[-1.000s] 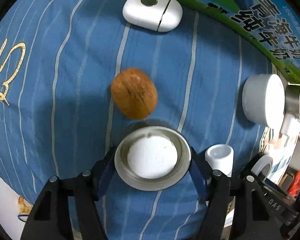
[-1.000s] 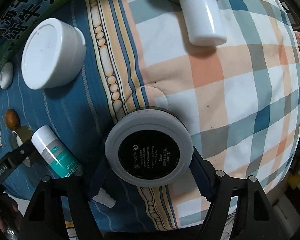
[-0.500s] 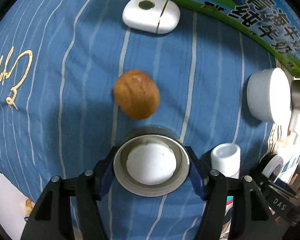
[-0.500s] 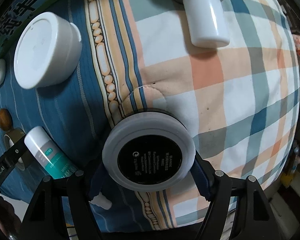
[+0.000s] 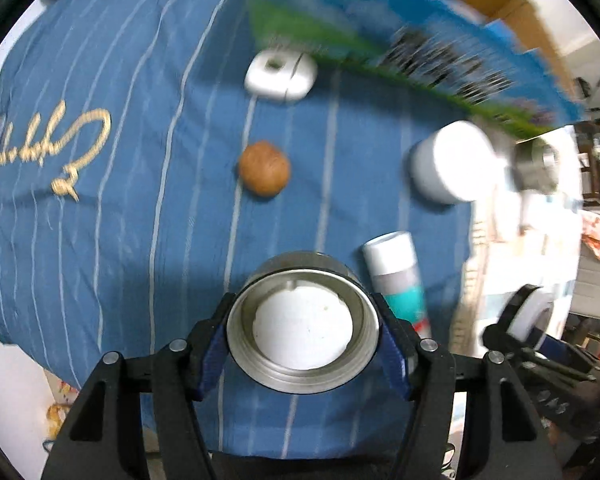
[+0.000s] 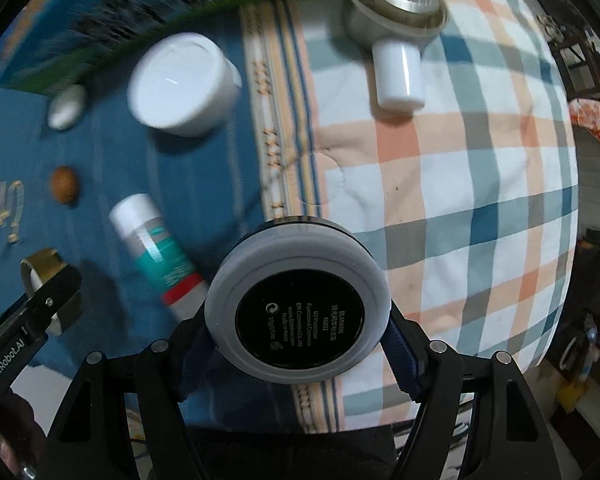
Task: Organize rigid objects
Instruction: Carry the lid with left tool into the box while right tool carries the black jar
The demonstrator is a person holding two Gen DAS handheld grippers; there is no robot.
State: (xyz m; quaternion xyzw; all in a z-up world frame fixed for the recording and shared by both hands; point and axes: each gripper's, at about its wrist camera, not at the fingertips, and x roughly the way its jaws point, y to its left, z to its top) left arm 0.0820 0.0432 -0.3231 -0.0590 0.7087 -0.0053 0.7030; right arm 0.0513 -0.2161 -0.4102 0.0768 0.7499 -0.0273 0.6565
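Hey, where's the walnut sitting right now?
The walnut lies on the blue striped cloth, mid-frame in the left wrist view, between the white oval case beyond it and the metal cup held in the left gripper.

1. Walnut lies on striped cloth, between case behind and metal cup in front.
2. Jar right of walnut.
3. Tube just right of cup.
4. Brush on plaid quilt.
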